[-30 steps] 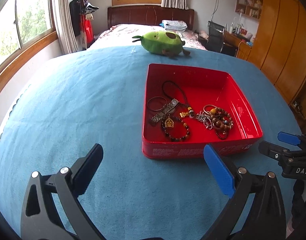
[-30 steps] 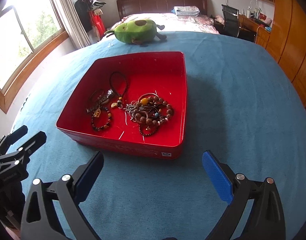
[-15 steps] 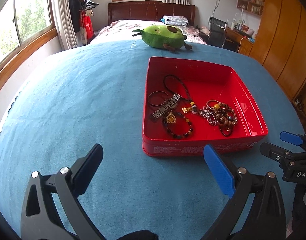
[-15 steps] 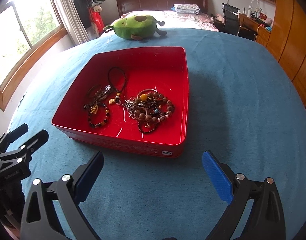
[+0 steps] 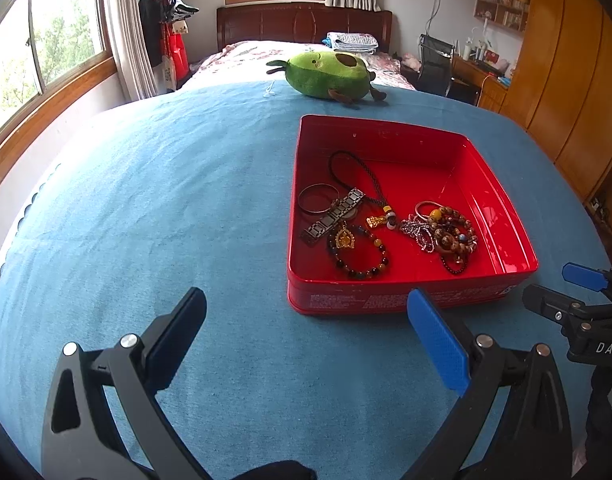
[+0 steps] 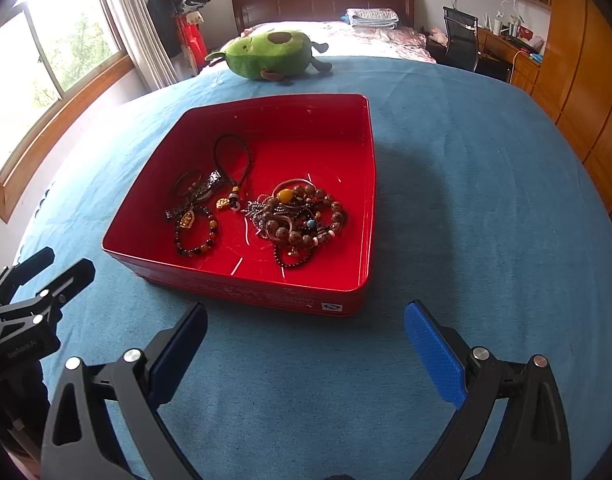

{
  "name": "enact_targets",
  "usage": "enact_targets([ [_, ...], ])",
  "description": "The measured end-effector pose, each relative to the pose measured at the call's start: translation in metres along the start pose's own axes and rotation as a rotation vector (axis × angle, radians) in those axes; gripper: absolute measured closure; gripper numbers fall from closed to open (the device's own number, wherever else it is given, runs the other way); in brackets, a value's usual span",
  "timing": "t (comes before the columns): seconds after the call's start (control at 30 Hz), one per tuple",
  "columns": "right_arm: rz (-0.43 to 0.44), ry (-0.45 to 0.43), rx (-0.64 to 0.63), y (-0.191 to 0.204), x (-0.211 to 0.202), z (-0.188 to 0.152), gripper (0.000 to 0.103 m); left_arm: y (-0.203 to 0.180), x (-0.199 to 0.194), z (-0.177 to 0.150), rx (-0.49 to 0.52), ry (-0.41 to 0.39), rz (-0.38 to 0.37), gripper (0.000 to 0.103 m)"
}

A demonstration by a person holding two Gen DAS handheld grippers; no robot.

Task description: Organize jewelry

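A blue cloth (image 5: 154, 208) covers the whole surface, wrinkled in places. On it, right of centre in the left wrist view, sits a shallow red tin (image 5: 501, 236), open at the top; its near wall carries rows of small pale print that is too fine to read, and in the right wrist view a small white label (image 6: 332, 307) at the near right corner is likewise illegible. At the far edge of the cloth lies a green avocado plush toy (image 5: 325, 74) on its side, well apart from the tin.

The left claw (image 5: 306, 332) hangs released above the bare cloth, just short of the tin's near wall, with nothing between its blue pads (image 5: 437, 344). The right claw (image 6: 306, 340) is also released and empty, in front of the tin's near right corner. In the left wrist view the right tool's body shows the letters "DAS" at the frame edge; in the right wrist view the left tool bears small writing, blurred.

All the jewelry lies inside the tin. A tangled heap of brown bead bracelets (image 6: 302, 216) with a silver chain sits toward the right. A dark bead bracelet (image 5: 359, 254) with a gold pendant lies near the front left. Beside it are a metal link watch band (image 5: 333, 216), a thin bangle (image 5: 317, 199), a black cord loop (image 5: 347, 168) and a small gold charm (image 5: 375, 222).
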State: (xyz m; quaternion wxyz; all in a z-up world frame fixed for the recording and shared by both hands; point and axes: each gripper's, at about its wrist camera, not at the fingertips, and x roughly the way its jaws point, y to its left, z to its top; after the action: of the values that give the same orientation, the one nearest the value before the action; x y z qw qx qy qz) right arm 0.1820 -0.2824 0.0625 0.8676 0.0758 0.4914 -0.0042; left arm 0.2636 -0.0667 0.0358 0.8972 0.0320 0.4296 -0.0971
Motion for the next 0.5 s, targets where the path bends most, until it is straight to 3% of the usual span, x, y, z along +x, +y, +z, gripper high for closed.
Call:
enact_targets([
  [0.5,0.001,0.002,0.000,-0.0001,-0.0004,0.0002,0.004,0.0016,0.0023,-0.0010,0.001,0.006,0.002,0.003],
])
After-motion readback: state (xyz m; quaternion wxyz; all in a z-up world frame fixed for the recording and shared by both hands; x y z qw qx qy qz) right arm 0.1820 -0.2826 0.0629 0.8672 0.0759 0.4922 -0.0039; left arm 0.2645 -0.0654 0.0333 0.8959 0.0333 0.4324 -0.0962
